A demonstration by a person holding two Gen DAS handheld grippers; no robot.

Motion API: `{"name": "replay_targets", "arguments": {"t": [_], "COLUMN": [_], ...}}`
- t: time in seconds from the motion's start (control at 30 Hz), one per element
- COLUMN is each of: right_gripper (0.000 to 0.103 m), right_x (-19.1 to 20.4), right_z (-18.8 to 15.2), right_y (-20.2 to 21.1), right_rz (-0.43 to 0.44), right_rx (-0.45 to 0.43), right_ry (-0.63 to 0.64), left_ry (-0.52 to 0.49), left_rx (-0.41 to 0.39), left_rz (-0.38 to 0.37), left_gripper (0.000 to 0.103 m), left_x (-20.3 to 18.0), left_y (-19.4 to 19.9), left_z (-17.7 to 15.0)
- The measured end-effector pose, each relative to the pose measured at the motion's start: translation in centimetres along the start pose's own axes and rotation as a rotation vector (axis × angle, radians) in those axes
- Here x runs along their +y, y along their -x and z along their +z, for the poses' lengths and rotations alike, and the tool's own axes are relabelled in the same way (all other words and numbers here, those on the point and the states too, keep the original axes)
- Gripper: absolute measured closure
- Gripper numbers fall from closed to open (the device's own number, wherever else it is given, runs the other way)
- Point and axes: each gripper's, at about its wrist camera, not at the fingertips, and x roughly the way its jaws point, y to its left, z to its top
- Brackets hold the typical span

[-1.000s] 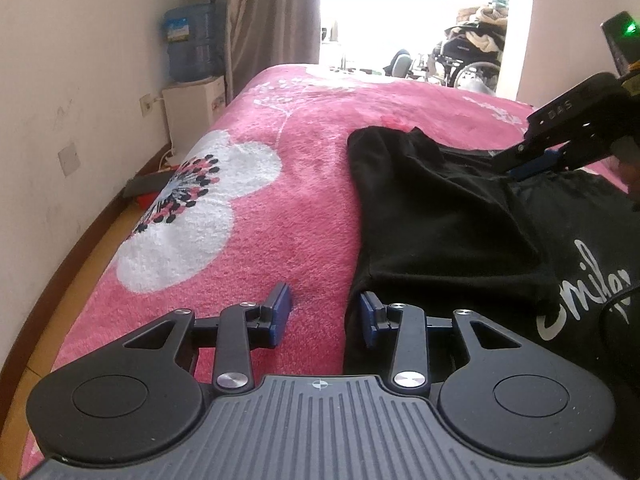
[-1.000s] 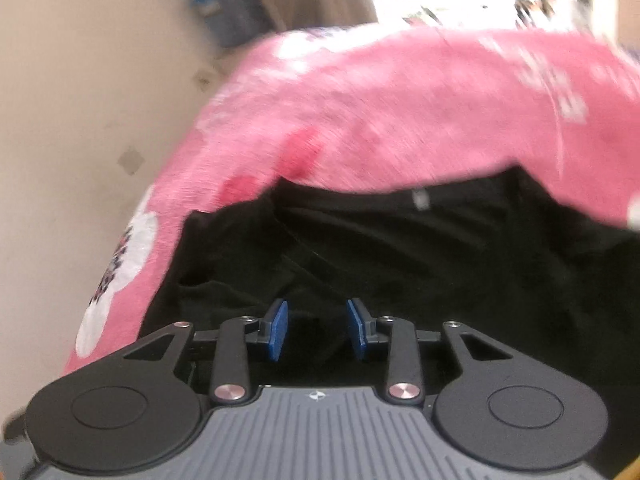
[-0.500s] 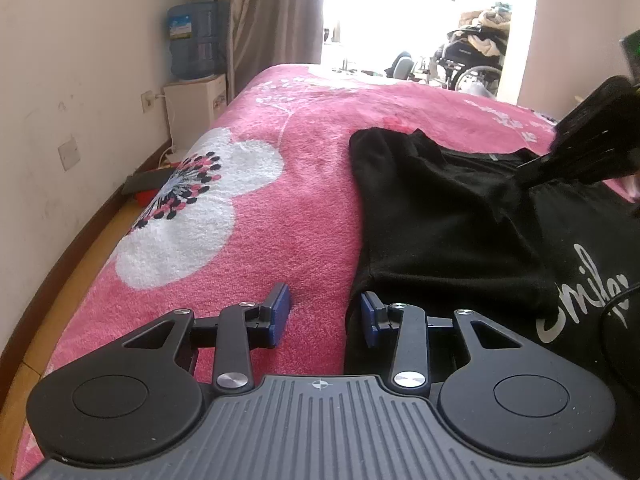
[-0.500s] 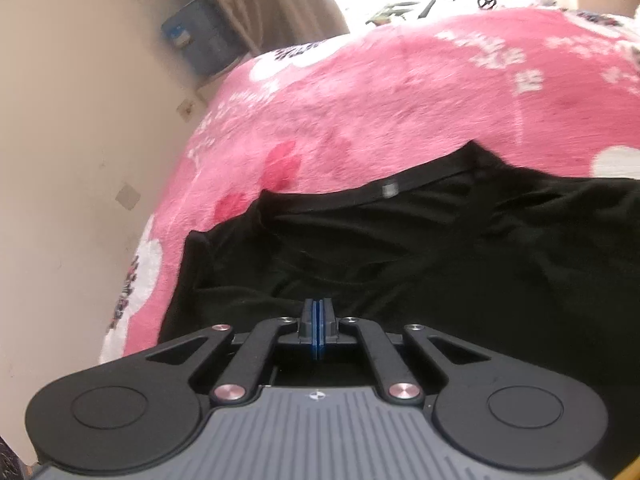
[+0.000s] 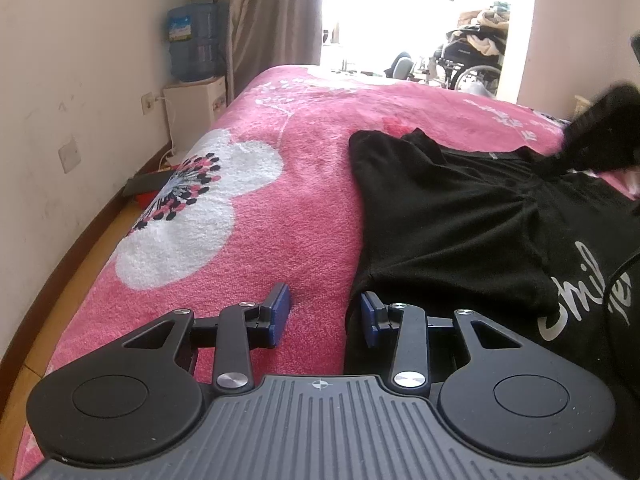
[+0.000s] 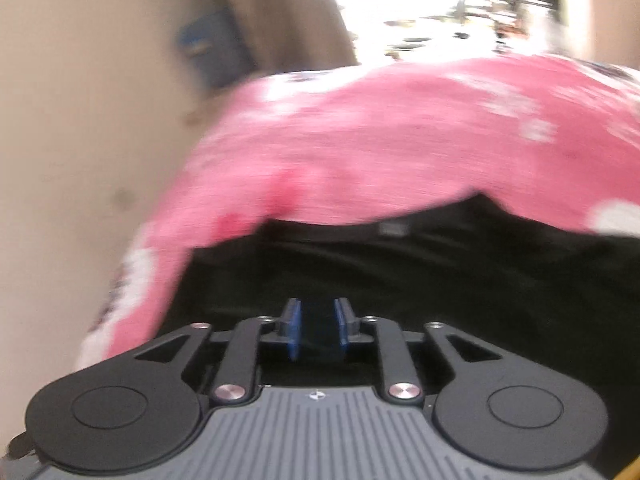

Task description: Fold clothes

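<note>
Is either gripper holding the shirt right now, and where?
Left gripper open, holding nothing. Right gripper: blurred, cannot tell; black shirt bunches toward it near collar.

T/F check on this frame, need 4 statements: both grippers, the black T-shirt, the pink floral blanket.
1. The left gripper is open. True.
2. The black T-shirt with white lettering lies on bare wooden floor. False: it lies on the pink floral fleece blanket.
3. The right gripper is fully shut. False: a narrow gap shows between its blue pads.
4. The right wrist view is motion-blurred. True.
</note>
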Motion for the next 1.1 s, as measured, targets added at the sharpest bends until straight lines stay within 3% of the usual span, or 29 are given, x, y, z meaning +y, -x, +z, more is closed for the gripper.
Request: {"name": "replay_targets", "arguments": {"t": [0.17,0.23,0.33,0.4,0.5,0.63,0.73,0.8,0.87,0.93,1.1], "right_gripper": [0.081,0.083,0.09,0.086,0.086,0.086,0.09,0.091,0.085,0.085,0.085], "right_x": [3.7,3.8,2.7,2.1,3.1,6.5,7.4,6.7,5.8,5.0,4.2], "right_z": [0.2,0.4,1.4,2.2,2.4,1.7,1.6,2.3,3.2,3.8,3.7], "right_y": [-4.3,-6.2,-7.7,-7.2,-5.5,-6.5,-10.3,-11.2,-10.5,-9.0,-3.6], "right_rz": [0.106,0.069,-0.034,-0.071,0.006,0.132,0.097,0.068,0.026,0.049,0.142], "right_rx": [0.083,0.102,0.054,0.016,-0.017,0.048,0.104,0.06,0.0,-0.026,0.0], "right_ry": [0.171,0.191,0.19,0.171,0.205,0.32,0.309,0.238,0.153,0.132,0.234], "left_ry": [-0.011,-0.016,-0.022,-0.026,-0.041,-0.064,-0.082,-0.092,-0.103,-0.114,-0.079], "left_rx": [-0.003,-0.004,-0.006,-0.007,-0.011,-0.013,-0.015,-0.014,-0.011,-0.008,0.015], "left_rz": [0.0,0.0,0.0,0.0,-0.001,0.001,0.006,0.008,0.007,0.005,-0.053], "left_gripper": [0.064,0.064,0.064,0.064,0.064,0.064,0.064,0.064,0.064,0.064,0.065], "left_x": [0.0,0.0,0.0,0.0,-0.1,-0.1,-0.3,-0.4,-0.3,-0.3,1.0], "left_y": [0.1,0.2,0.3,0.3,0.3,0.4,0.6,0.8,1.1,1.4,3.1], "left_z": [0.0,-0.1,-0.2,-0.2,-0.3,-0.3,-0.4,-0.5,-0.6,-0.8,-0.1]}}
